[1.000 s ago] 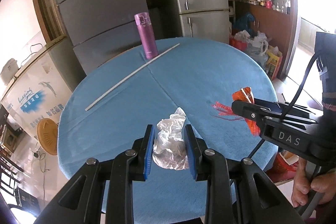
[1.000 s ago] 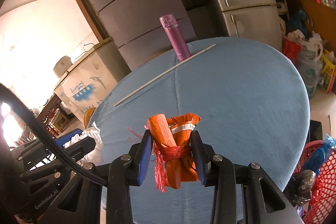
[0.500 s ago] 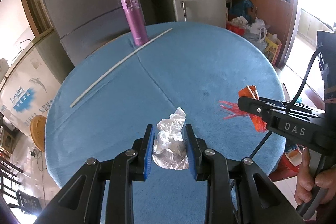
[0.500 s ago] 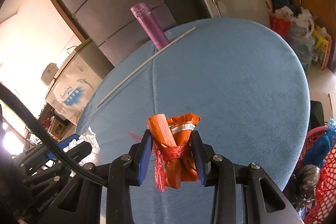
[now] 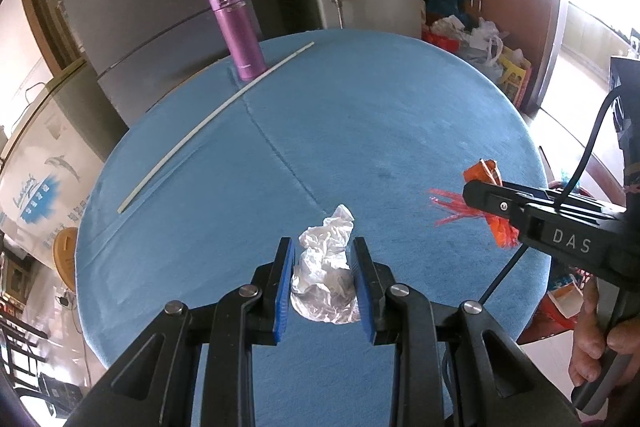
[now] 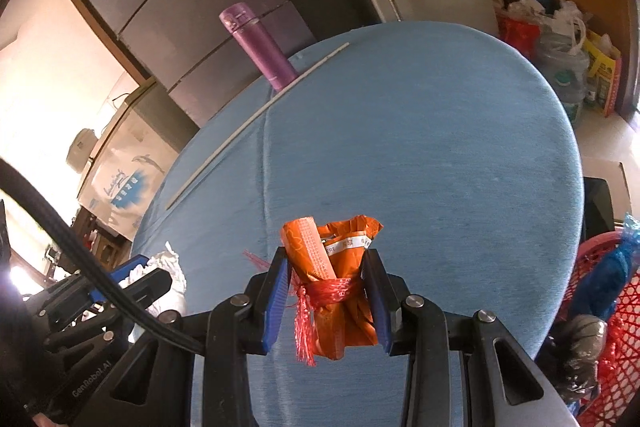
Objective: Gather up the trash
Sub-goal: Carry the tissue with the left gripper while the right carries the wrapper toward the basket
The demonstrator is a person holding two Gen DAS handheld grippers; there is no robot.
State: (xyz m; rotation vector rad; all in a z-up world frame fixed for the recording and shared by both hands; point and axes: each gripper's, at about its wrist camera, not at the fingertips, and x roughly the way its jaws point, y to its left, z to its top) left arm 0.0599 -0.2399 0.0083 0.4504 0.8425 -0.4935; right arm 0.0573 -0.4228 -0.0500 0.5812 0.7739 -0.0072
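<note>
My left gripper [image 5: 323,259] is shut on a crumpled white plastic wrapper [image 5: 326,275], held above the near part of the round blue table [image 5: 380,123]. My right gripper [image 6: 329,269] is shut on an orange wrapper bundle [image 6: 334,267] tied with red netting. In the left wrist view the right gripper [image 5: 480,187] reaches in from the right with the orange wrapper bundle [image 5: 482,169] at its tip. In the right wrist view the left gripper [image 6: 148,273] and its white wrapper [image 6: 172,269] show at the lower left.
A purple flask [image 5: 236,31] stands at the table's far edge, with a long white stick [image 5: 208,119] lying beside it. A red mesh basket [image 6: 600,327] with trash in it sits low at the right of the table. Fridges and bags stand beyond. A hand [image 5: 596,343] grips the right handle.
Both grippers have sunk and tilted further down, keeping their wrappers; the table fills more of each view and the flask sits higher in the frame.
</note>
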